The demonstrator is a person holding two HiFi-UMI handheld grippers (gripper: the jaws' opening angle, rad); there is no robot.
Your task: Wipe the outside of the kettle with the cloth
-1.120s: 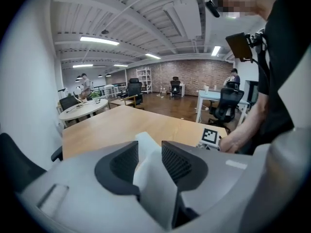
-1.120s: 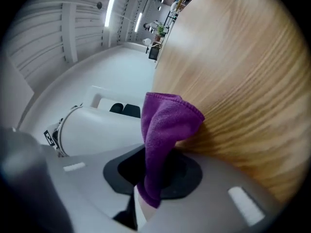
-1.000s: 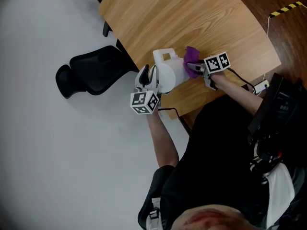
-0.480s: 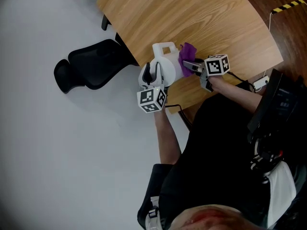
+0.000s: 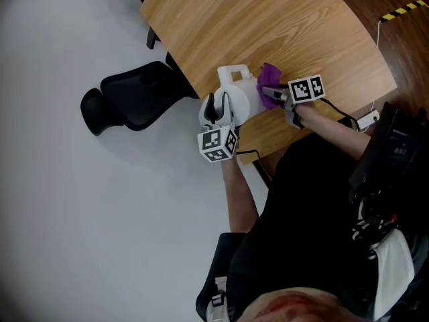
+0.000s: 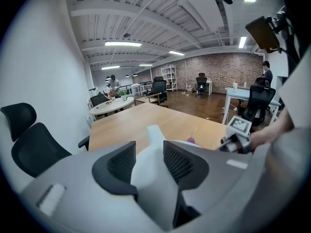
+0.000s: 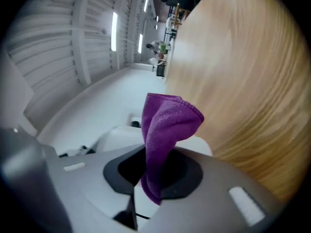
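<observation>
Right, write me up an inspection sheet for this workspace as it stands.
Surface: wooden table, light grain.
Job's things: white kettle upright near the table's edge; purple cloth at its side.
Clutter: nothing seen.
Grippers: left gripper has a white part of the kettle between its jaws, which have just been opening, though the pads look to lie on it; right gripper shut on the cloth.
Cables: a black cable trails from the left gripper; another from the right gripper.
Surroundings: black office chair on a pale floor; yellow-black tape farther off.
</observation>
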